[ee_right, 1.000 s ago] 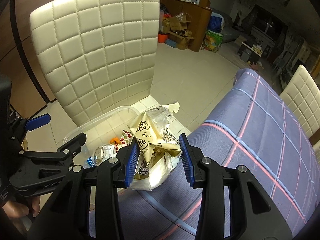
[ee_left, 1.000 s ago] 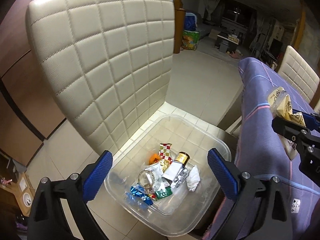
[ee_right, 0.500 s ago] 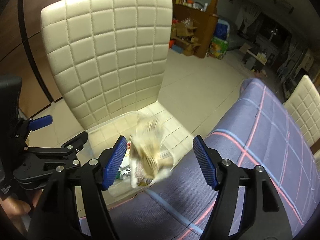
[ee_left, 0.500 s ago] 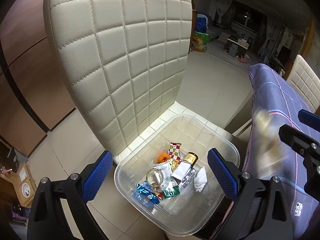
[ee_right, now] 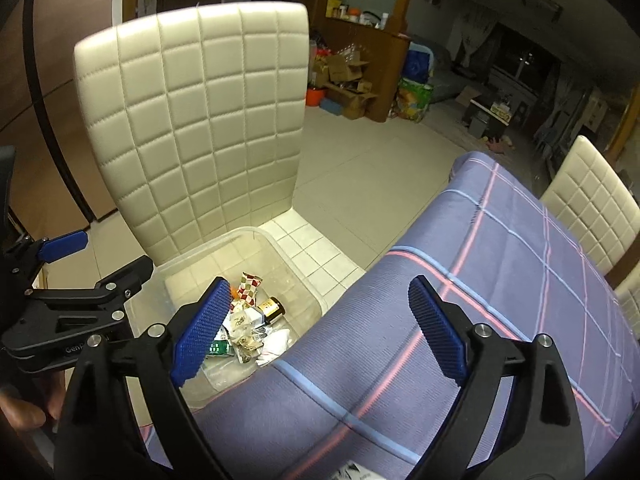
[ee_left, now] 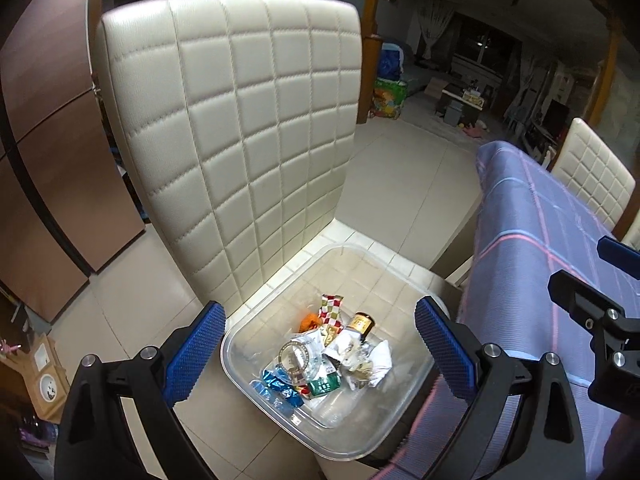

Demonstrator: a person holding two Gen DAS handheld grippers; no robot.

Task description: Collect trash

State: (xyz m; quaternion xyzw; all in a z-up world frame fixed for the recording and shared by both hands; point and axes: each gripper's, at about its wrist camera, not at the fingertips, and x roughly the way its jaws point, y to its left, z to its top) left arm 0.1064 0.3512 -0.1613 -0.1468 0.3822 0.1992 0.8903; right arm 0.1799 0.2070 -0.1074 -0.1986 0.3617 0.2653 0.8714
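Note:
A clear plastic bin [ee_left: 240, 376] stands on the chair seat and holds several pieces of trash [ee_left: 320, 360]: wrappers, a small brown bottle [ee_left: 362, 322] and crumpled paper. The beige snack bag [ee_left: 348, 346] lies among them. My left gripper [ee_left: 320, 354] hovers above the bin, open, with nothing between its blue pads. My right gripper [ee_right: 320, 328] is over the table edge beside the bin [ee_right: 256, 236]. Its jaws are opening and nothing is between them. The trash [ee_right: 248, 320] shows past its left pad.
The cream quilted chair back [ee_left: 240, 140] rises right behind the bin. A table with a purple plaid cloth [ee_right: 500, 280] fills the right, and a second cream chair [ee_right: 592, 208] stands beyond it. Cardboard boxes [ee_right: 348, 80] sit across the tiled floor.
The right gripper opened and let go of the beige snack bag, which fell into the bin. Both grippers rose a little, so the bin looks smaller.

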